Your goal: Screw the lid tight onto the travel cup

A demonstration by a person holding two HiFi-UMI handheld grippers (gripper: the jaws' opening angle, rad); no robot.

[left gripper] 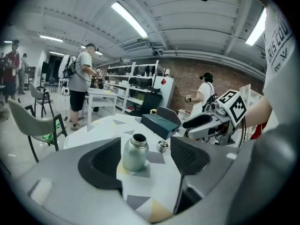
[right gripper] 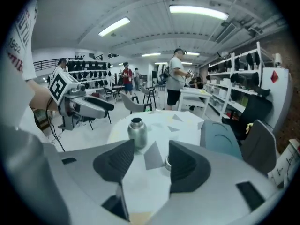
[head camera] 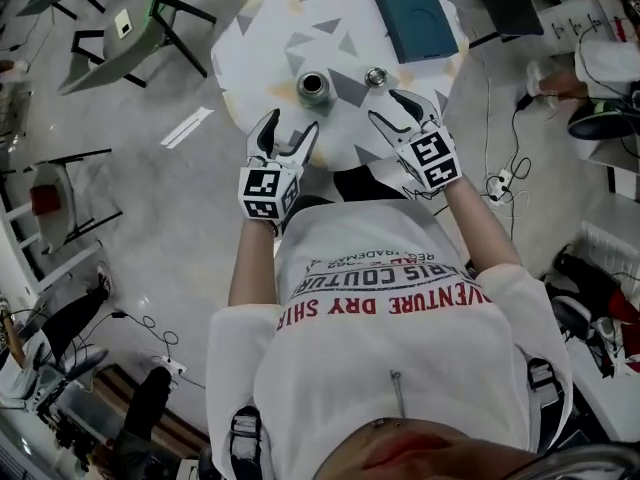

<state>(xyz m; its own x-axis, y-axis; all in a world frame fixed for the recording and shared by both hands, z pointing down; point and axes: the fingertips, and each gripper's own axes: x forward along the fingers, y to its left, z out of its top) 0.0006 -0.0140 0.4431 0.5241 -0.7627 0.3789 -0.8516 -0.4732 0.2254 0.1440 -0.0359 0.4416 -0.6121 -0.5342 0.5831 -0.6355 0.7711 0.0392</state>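
The open steel travel cup (head camera: 313, 87) stands upright on the round white table (head camera: 260, 38) with grey triangles. Its small metal lid (head camera: 376, 76) lies apart, to the right. My left gripper (head camera: 292, 124) hovers open at the table's near edge, short of the cup. My right gripper (head camera: 384, 106) is open too, just short of the lid. The left gripper view shows the cup (left gripper: 135, 152) and lid (left gripper: 162, 146) beyond the empty left gripper (left gripper: 143, 161). In the right gripper view the cup (right gripper: 137, 132) stands ahead, and the lid (right gripper: 167, 163) is half hidden by the right gripper's (right gripper: 151, 165) jaw.
A teal box (head camera: 413, 16) lies at the table's far right side. A grey chair (head camera: 130, 38) stands on the floor to the left, and cables (head camera: 505, 173) trail to the right. People and shelves (left gripper: 133, 86) fill the background.
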